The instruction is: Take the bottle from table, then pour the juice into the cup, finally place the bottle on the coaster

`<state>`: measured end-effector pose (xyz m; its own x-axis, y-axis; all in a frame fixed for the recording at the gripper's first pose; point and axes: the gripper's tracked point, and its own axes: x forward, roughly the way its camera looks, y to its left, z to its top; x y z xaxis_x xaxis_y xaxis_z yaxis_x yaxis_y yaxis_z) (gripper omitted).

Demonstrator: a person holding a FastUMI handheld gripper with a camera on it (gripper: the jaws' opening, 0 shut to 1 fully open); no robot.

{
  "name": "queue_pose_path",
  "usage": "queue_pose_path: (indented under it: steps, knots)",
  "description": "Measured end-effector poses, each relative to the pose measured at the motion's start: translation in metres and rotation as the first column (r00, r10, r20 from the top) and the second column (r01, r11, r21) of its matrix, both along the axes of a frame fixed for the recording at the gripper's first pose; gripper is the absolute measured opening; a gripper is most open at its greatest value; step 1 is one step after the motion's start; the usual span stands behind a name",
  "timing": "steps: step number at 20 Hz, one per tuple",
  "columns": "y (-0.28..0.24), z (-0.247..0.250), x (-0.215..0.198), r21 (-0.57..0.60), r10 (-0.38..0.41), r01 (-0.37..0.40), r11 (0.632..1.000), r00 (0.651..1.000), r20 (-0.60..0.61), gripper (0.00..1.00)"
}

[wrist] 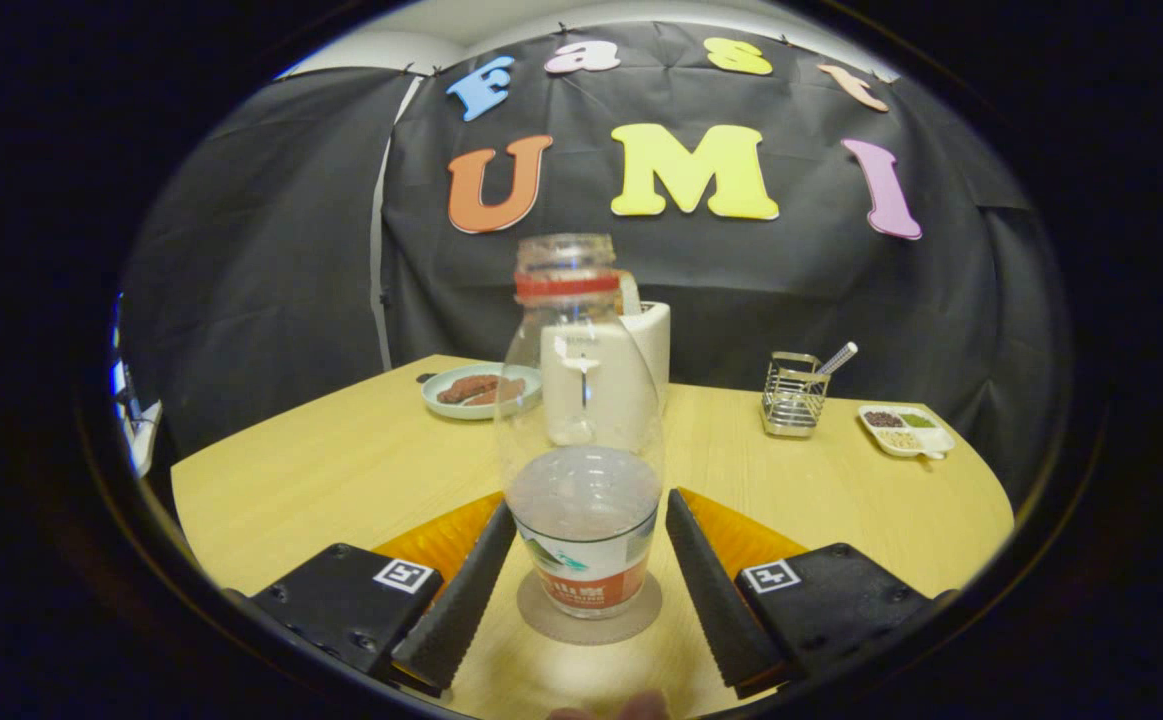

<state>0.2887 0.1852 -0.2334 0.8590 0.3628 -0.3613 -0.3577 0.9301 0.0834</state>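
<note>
1. Gripper view looks along the tool, whose fingers stand apart on either side of the bottle; a thin gap shows on each side, so neither finger seems to press on it.
2. That bottle stands upright on the round coaster, which lies on the desk just ahead, between the fingers. Its neck is open, with a red ring below the mouth, and its lower part holds a pale liquid.
3. Judged from this, the last step is in hand: the bottle is already set on the coaster and the grip reads as released.
4. What remains calls for drawing the tool straight back without brushing either side of the bottle, since a nudge could tip it.
5. Beyond the bottle stands a white boxy appliance, partly seen through the clear plastic; what it is stays hard to tell.
6. A plate with brown food, a wire holder and a divided dish sit farther back.
7. No cup can be made out with certainty, so whether pouring is complete is unclear.
</note>
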Motion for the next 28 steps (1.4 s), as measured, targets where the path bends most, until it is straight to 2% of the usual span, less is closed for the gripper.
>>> queue_pose_path:
  steps: [5, 10, 14, 18, 28]
  knots:
    - [-0.008, 0.049, -0.013, 0.021, -0.032, 0.031, 0.999, 0.998, 0.052, 1.0]
    - [-0.025, 0.124, -0.052, 0.032, -0.068, 0.064, 0.997, 0.985, 0.157, 1.0]
    - [-0.043, 0.174, -0.095, 0.044, -0.135, 0.128, 0.991, 0.962, 0.238, 1.0]
    - [-0.07, 0.216, -0.146, 0.035, -0.238, 0.238, 0.971, 0.925, 0.295, 1.0]
    - [-0.089, 0.245, -0.263, 0.03, -0.31, 0.316, 0.948, 0.904, 0.293, 1.0]
